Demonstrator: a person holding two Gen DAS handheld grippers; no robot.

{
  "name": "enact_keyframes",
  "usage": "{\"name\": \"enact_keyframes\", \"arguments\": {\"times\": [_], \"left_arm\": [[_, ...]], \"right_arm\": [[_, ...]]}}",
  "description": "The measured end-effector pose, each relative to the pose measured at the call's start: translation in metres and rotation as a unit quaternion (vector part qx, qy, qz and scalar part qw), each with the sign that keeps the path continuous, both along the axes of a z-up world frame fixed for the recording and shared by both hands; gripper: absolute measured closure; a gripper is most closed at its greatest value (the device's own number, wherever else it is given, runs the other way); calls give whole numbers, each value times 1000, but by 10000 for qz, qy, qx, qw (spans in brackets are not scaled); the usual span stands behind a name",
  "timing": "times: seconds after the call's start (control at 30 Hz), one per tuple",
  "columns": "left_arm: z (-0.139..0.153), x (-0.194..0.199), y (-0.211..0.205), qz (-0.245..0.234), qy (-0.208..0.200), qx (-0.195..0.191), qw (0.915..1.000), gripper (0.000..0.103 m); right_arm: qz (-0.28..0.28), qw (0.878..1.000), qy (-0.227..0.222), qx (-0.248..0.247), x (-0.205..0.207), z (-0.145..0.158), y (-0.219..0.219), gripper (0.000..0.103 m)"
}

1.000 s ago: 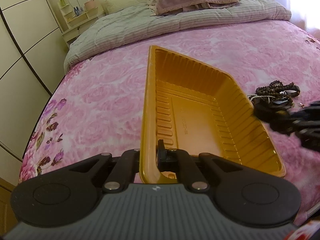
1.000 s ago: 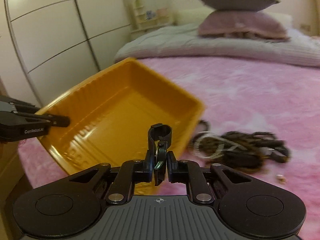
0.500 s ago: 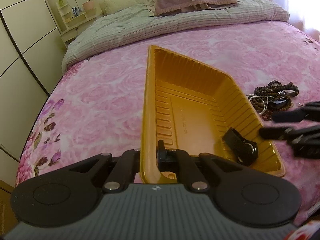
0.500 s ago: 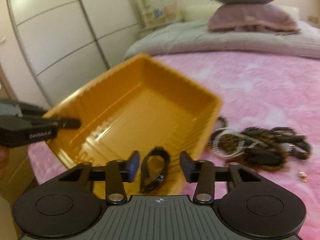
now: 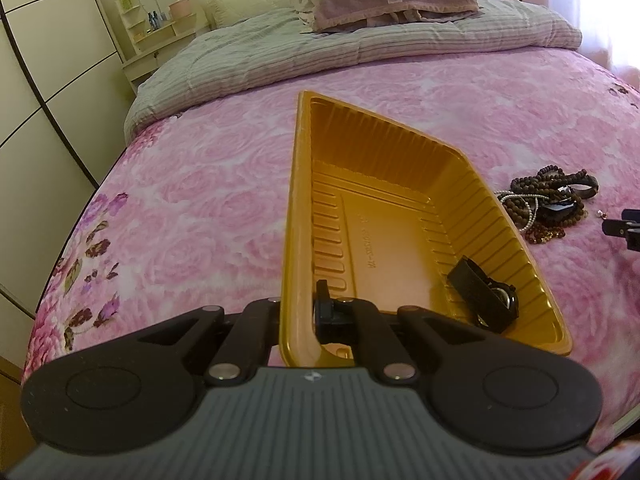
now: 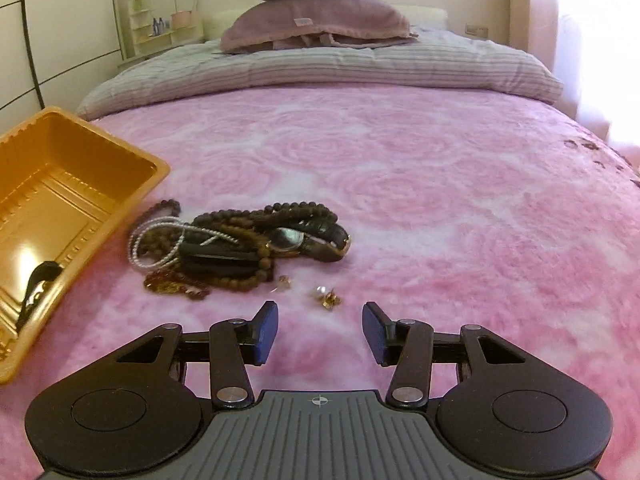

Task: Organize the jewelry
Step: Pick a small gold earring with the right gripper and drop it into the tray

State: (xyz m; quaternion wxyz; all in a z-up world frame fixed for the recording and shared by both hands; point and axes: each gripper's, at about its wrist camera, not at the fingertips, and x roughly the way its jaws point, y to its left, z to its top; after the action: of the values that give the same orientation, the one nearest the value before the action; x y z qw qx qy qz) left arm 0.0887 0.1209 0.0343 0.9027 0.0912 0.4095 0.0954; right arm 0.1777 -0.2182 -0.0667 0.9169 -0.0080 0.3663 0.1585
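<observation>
Right wrist view: the right tool (image 6: 319,330) hung with its fingers spread wide and nothing between them, low over the pink bedspread (image 6: 440,200). Just ahead of the fingertips lay a pearl earring (image 6: 325,295) and, near it to the left, a second small gold piece (image 6: 283,281), too small to identify. Beyond those sat the main tangle of jewelry (image 6: 240,246): dark bead strands, a silvery chain, an amber-coloured string and a wristwatch (image 6: 298,240) with its face showing, all heaped together just beside the tray's long wall. Off to the left, the orange tray (image 6: 132,160) rested on the bed. In the left wrist view, the left tool (image 5: 298,312) was clamped tight on the tray's near rim, one finger outside the wall and one inside, steadying it. Inside the tray, in the near right corner, lay one black strap piece (image 5: 482,300), apparently a watch or band, and that was the tray's only item. So the tally read one piece in, and the whole pile plus the two loose bits left on the bed. By my judgement the job was barely begun, with the small pieces nearest the empty tool looking like the next candidates.
</observation>
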Motion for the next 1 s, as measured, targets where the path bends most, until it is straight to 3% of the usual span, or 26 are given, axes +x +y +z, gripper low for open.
{"name": "enact_keyframes", "arguments": {"times": [0.13,0.23,0.3,0.5,0.63,0.8,1.0], "left_arm": [[0,0,-1,21,1,7,10000,100],[0,0,-1,18,1,17,10000,100],[0,0,-1,18,-2,6,10000,100],[0,0,-1,18,-3,2,10000,100],[0,0,-2,22,-5,1,10000,100],[0,0,-1,16,-9,4,10000,100],[0,-1,-1,24,-15,-5,10000,100]], "right_arm": [[117,9997,-20,-195,11,-7,2,57],[129,9995,-73,-262,17,-13,6,71],[169,9993,-113,-323,18,-14,9,87],[240,9984,-272,-441,5,0,15,88],[772,9963,-287,243,-15,33,32,88],[1823,9785,-213,937,-37,58,80,88],[2505,9624,-104,1044,-52,51,120,88]]}}
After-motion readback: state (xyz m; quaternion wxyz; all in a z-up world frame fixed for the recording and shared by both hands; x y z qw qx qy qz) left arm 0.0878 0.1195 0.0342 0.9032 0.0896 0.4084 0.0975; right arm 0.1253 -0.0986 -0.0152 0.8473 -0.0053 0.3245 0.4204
